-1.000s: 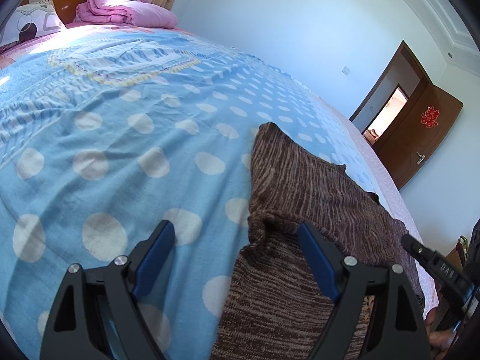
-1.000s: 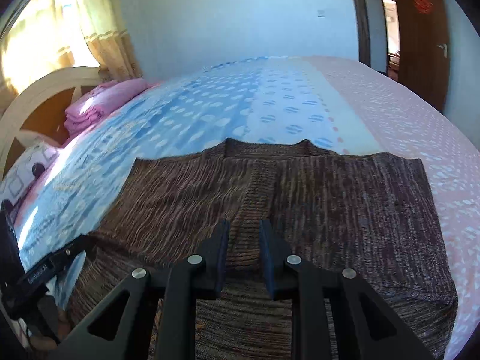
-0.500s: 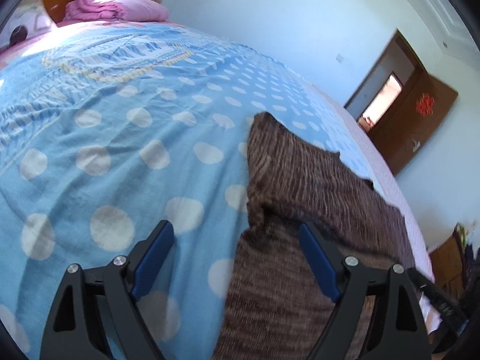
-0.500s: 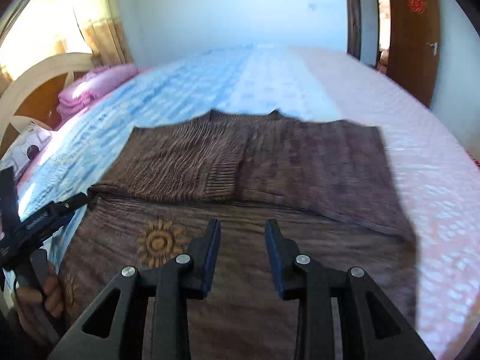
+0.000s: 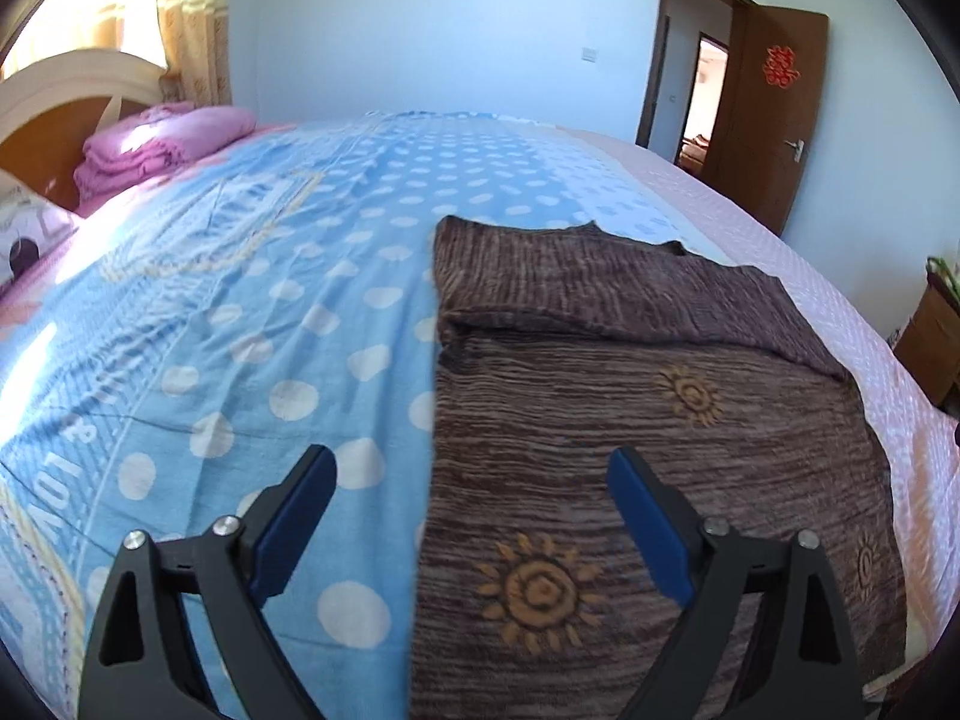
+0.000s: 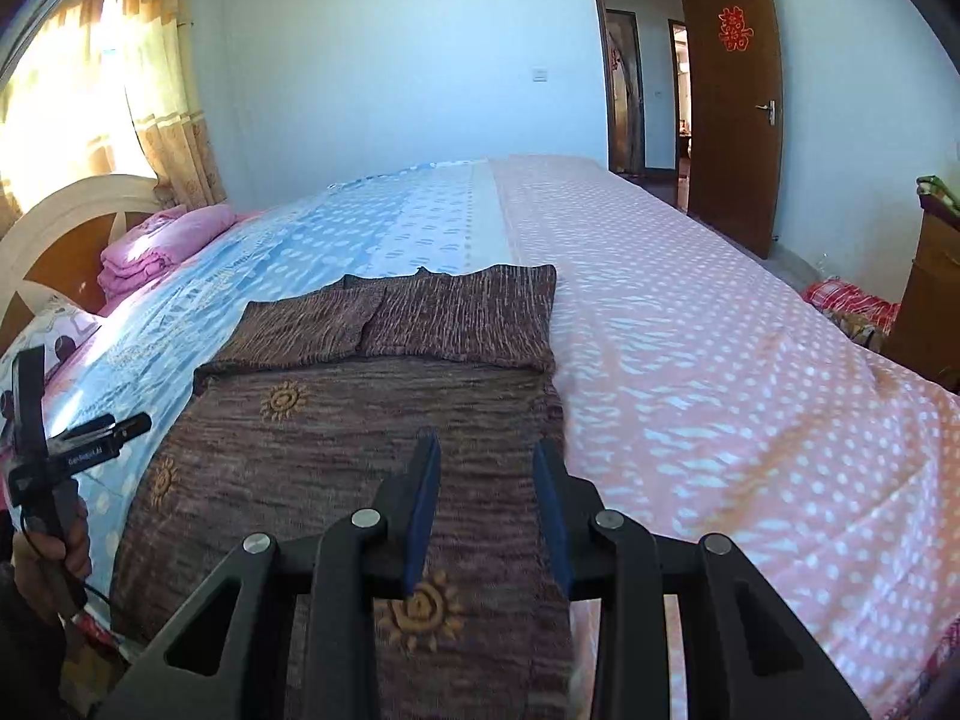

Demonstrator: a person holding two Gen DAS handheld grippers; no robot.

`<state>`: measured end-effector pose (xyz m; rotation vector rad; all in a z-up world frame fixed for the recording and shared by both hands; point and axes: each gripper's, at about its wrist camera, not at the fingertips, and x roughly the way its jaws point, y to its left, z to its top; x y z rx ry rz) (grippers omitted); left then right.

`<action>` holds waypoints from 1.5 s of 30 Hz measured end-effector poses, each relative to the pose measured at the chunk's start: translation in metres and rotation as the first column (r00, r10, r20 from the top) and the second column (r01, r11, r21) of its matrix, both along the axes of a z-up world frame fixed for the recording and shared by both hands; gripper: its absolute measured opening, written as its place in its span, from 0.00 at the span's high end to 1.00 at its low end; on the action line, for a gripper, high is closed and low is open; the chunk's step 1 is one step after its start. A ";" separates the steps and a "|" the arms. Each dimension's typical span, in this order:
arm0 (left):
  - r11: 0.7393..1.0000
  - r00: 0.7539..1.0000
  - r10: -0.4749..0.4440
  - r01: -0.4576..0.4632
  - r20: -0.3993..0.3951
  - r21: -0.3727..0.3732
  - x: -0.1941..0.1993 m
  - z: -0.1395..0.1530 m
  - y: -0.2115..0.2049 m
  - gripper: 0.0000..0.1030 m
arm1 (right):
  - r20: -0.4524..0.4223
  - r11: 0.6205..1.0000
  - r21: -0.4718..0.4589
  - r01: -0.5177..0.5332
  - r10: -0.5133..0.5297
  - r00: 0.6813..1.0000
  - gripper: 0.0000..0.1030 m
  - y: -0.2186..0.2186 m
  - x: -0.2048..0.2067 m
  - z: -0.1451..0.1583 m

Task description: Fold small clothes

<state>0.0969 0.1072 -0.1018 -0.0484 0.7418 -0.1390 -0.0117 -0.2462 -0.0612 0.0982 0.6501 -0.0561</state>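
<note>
Brown sweater (image 5: 630, 420) lies flat on the bed (image 5: 270, 312), both grippers above it and holding nothing.

The sweater has yellow sun marks, and its two sleeves are folded across the far part, where they meet in the middle. The left gripper (image 5: 474, 498) is spread wide over the sweater's left edge; its jaws have just been opening, with nothing pinched between them. The right gripper (image 6: 486, 492) is only partly spread over the right edge; its jaws have also just been opening, and the pads do not press the cloth. A pink blanket (image 6: 162, 246) lies by the headboard (image 6: 60, 228). The door (image 6: 729, 102) stands open.
</note>
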 end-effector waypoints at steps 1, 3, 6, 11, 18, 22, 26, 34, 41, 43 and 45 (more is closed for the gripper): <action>1.000 1.000 -0.006 0.006 0.009 0.011 -0.004 0.003 -0.003 0.08 | -0.001 1.000 -0.007 -0.002 0.002 1.000 0.68 -0.001 -0.007 0.001; 0.999 1.000 -0.017 0.016 0.019 0.039 -0.011 0.009 -0.011 0.07 | -0.001 1.000 -0.015 0.000 0.000 1.000 0.66 -0.002 -0.020 0.002; 0.997 0.999 -0.036 0.034 0.028 0.074 -0.023 0.015 -0.020 0.02 | -0.019 1.000 -0.001 -0.018 0.018 1.000 0.56 -0.002 -0.035 -0.002; 0.989 0.997 -0.076 0.072 0.029 0.128 -0.048 0.018 -0.029 0.00 | -0.046 0.999 -0.031 -0.034 0.033 0.998 0.55 -0.002 -0.061 0.000; 0.977 0.977 -0.211 0.211 -0.005 0.006 -0.090 0.013 0.000 0.00 | -0.120 0.999 -0.036 -0.016 0.012 0.993 0.54 -0.025 -0.105 -0.009; 0.959 0.960 -0.279 0.277 -0.031 -0.059 -0.111 0.002 0.013 0.00 | -0.207 0.999 -0.009 -0.047 0.044 0.977 0.54 -0.022 -0.114 -0.033; 0.947 0.949 -0.304 0.290 -0.089 -0.139 -0.125 -0.013 0.029 0.00 | -0.262 0.994 0.004 -0.105 0.103 0.960 0.54 -0.006 -0.111 -0.053; 0.958 0.950 -0.256 0.224 -0.178 -0.180 -0.124 -0.034 0.045 0.01 | -0.345 0.990 0.040 -0.134 0.140 0.928 0.54 0.013 -0.099 -0.092; 0.930 0.911 -0.310 0.231 -0.272 -0.285 -0.124 -0.056 0.045 0.15 | -0.368 0.989 0.045 -0.141 0.147 0.918 0.54 0.015 -0.097 -0.095; 0.928 0.904 -0.323 0.244 -0.281 -0.283 -0.125 -0.057 0.042 0.17 | -0.375 0.989 0.033 -0.143 0.145 0.916 0.54 0.017 -0.095 -0.096; 0.924 0.897 -0.338 0.258 -0.284 -0.283 -0.127 -0.057 0.039 0.17 | -0.381 0.990 0.019 -0.142 0.139 0.914 0.54 0.019 -0.092 -0.096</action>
